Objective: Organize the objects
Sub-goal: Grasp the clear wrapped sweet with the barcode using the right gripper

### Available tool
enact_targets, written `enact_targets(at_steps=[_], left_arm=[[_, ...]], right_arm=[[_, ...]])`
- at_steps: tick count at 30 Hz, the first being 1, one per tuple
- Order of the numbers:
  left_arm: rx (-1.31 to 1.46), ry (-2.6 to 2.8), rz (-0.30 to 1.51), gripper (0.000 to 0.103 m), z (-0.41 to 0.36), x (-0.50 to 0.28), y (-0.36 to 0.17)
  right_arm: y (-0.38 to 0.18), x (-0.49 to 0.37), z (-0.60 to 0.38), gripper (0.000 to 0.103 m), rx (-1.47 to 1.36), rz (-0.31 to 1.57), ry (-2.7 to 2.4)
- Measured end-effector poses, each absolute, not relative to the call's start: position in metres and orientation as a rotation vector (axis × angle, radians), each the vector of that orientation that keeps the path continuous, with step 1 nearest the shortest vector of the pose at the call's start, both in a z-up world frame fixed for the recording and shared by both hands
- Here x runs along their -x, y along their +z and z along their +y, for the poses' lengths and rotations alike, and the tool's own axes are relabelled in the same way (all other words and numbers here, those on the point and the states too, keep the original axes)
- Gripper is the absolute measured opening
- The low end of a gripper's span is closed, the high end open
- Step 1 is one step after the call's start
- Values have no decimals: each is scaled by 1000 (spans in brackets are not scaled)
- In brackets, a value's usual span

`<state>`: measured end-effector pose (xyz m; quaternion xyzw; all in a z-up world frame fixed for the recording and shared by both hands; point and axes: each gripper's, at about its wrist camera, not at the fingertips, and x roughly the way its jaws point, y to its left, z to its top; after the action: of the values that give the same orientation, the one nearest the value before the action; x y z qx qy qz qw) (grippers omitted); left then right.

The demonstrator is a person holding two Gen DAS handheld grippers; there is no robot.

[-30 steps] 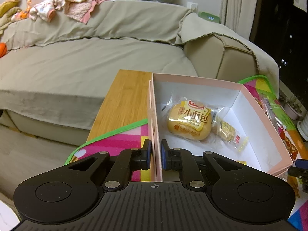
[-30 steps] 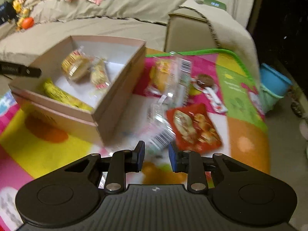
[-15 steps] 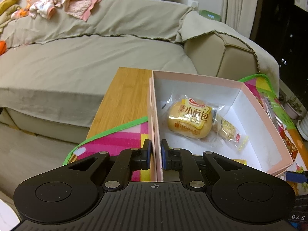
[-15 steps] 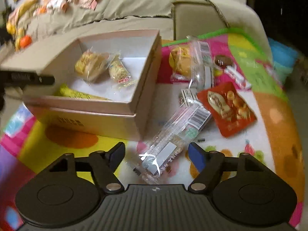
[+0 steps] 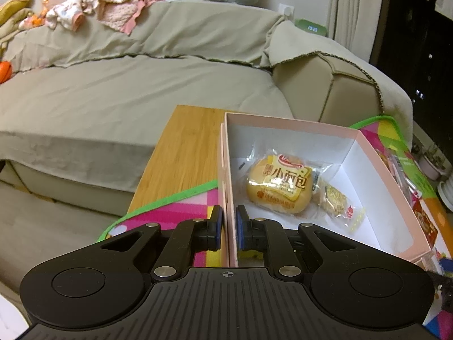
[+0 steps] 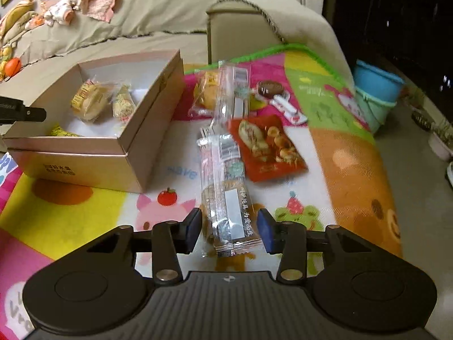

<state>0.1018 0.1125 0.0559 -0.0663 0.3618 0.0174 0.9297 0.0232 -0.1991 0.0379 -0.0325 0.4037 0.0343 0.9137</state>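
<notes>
My left gripper point(image 5: 227, 228) is shut on the left wall of the pink box point(image 5: 226, 170). Inside the box lie a wrapped yellow bun point(image 5: 279, 188) and a small snack pack point(image 5: 337, 202). In the right wrist view the box point(image 6: 141, 130) stands at the left on the colourful mat point(image 6: 85, 206). My right gripper point(image 6: 230, 230) is open, its fingers on either side of the near end of a long clear cracker packet point(image 6: 223, 187) lying on the mat. The tip of the left gripper point(image 6: 22, 113) shows at the box's far wall.
On the mat lie a red snack bag point(image 6: 269, 147), a second clear packet point(image 6: 233, 90), a wrapped bun point(image 6: 206, 96), a chocolate piece point(image 6: 269, 87) and a white-red candy point(image 6: 288, 107). A sofa point(image 5: 141, 85) is behind, a blue bucket point(image 6: 376, 90) at the right, bare wood table point(image 5: 184, 153) left of the box.
My right gripper opened wide and moved down and forward, so the long clear packet now lies between its fingers. The left gripper keeps its hold on the box wall.
</notes>
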Motion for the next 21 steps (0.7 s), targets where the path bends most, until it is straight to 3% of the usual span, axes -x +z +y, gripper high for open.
enact_targets(at_steps=[4, 6, 11, 13, 14, 21], left_arm=[[130, 40, 740, 13, 111, -99, 57], [126, 40, 741, 12, 111, -99, 56], [123, 41, 763, 12, 111, -100, 52], [118, 47, 771, 12, 110, -102, 49], [115, 50, 774, 12, 109, -102, 48], [142, 40, 770, 12, 113, -102, 48]], right_arm=[[43, -24, -190, 48, 148, 745, 96], [40, -33, -183, 56, 177, 746, 106], [30, -44, -183, 57, 158, 785, 109], [31, -40, -189, 47, 116, 800, 123], [31, -37, -193, 36, 91, 809, 136], [57, -9, -201, 36, 54, 799, 186]])
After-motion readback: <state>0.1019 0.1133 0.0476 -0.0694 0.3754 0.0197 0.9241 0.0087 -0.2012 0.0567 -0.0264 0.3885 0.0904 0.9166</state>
